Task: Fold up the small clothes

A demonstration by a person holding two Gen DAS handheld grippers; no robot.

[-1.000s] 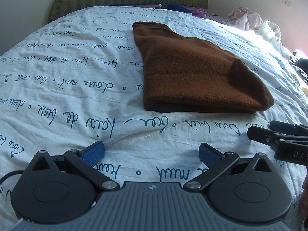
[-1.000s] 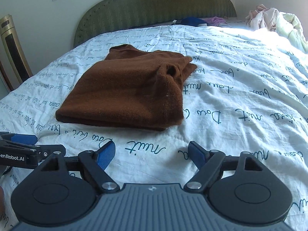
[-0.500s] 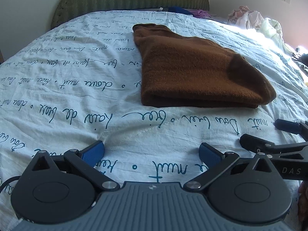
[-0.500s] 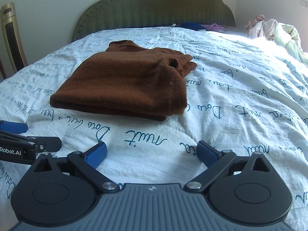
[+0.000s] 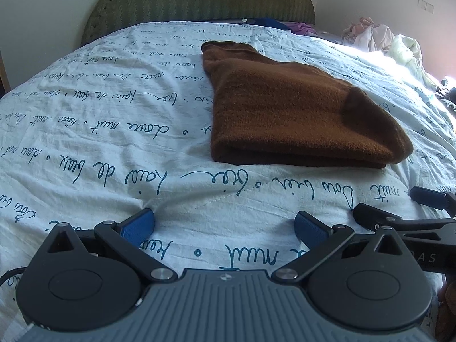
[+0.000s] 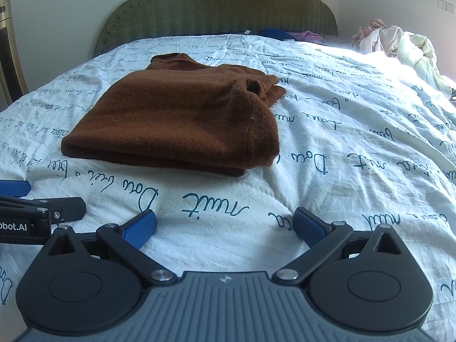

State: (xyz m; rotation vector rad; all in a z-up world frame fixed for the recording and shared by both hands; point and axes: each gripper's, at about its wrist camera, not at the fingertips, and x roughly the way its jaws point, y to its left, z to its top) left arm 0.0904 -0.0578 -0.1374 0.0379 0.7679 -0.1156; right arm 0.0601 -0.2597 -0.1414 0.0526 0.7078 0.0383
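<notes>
A brown knit garment (image 5: 296, 111) lies folded in layers on the white bedspread with blue script (image 5: 114, 119); it also shows in the right wrist view (image 6: 176, 119). My left gripper (image 5: 225, 228) is open and empty, low over the bedspread, short of the garment's near edge. My right gripper (image 6: 225, 225) is open and empty, also short of the garment. Each gripper shows in the other's view: the right one at the right edge (image 5: 399, 211), the left one at the left edge (image 6: 34, 202).
A green padded headboard (image 6: 216, 8) stands at the far end. A heap of pale clothes (image 6: 396, 42) lies at the far right of the bed, and blue and purple cloth (image 6: 287, 34) sits by the headboard. A gold-framed object (image 6: 7, 48) stands at the left.
Both grippers have drawn back from the garment and sit lower over the bedspread. The folded garment has not moved. Both stay open.
</notes>
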